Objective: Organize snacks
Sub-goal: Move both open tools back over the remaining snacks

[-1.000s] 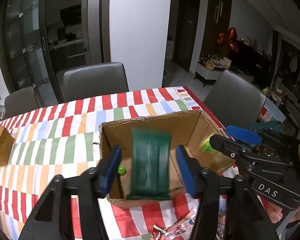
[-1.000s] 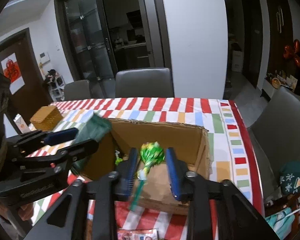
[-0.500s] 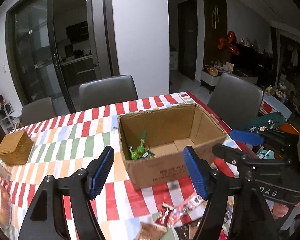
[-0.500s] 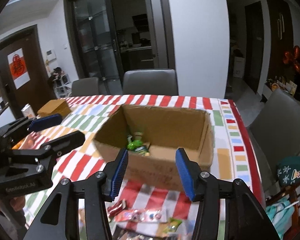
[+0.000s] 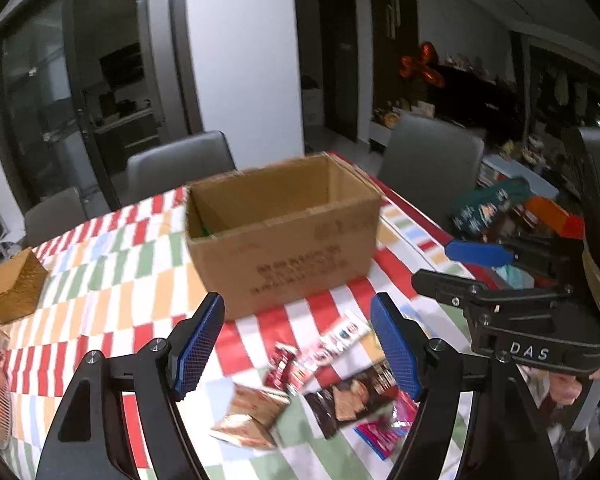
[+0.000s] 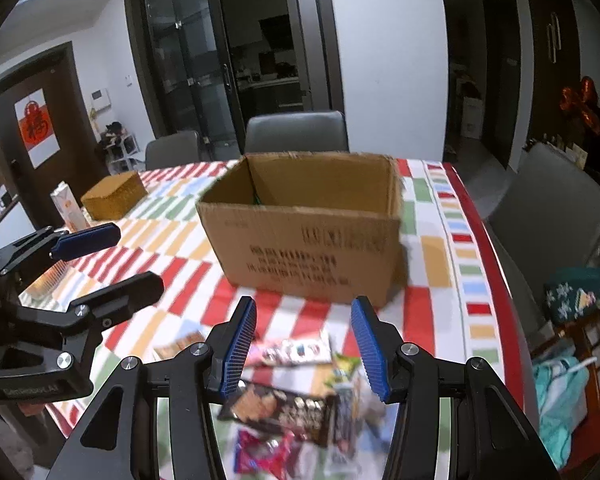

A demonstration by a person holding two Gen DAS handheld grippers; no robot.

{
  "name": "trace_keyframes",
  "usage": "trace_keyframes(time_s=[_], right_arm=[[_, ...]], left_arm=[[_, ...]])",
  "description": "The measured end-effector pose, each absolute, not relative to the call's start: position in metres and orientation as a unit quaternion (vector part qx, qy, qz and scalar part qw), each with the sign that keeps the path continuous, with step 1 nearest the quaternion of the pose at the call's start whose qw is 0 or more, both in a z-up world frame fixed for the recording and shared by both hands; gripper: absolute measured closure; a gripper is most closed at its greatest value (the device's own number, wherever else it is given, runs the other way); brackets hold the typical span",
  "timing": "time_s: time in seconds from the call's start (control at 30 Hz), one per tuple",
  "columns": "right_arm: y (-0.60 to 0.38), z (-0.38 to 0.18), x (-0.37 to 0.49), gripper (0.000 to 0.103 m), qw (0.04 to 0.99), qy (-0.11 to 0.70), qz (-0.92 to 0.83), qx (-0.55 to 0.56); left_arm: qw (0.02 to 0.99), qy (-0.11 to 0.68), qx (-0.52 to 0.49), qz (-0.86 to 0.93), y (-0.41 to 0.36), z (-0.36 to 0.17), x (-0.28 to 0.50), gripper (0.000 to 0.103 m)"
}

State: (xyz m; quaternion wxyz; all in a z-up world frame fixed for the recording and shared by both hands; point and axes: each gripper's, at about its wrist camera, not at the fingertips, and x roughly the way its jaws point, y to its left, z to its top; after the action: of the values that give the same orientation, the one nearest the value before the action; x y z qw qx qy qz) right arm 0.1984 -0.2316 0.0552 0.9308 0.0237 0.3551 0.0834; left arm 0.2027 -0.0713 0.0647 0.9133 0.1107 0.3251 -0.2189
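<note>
With both the left claw [image 5: 296, 350] and right claw [image 6: 303, 348] spread apart and empty, something green already lies in the cardboard box [image 6: 308, 236], while several snack packets [image 6: 284, 404] remain loose on the worktop [image 6: 432, 256] for boxing.

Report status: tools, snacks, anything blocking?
Left tool open and empty, just been opening. Right tool open, empty. Snack packets loose on the tablecloth, in front of the cardboard box. Nothing blocking them.
</note>
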Motion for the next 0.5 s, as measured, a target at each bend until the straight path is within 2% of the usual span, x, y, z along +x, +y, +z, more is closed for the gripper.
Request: trace_keyframes(time_s=[0.5], right_arm=[[-0.250,-0.012,0.159,0.052,0.898,0.434,0.058,0.040]], left_arm=[[0.853,0.390,0.198,-0.285,-0.103,-0.008,0.180,0.028]])
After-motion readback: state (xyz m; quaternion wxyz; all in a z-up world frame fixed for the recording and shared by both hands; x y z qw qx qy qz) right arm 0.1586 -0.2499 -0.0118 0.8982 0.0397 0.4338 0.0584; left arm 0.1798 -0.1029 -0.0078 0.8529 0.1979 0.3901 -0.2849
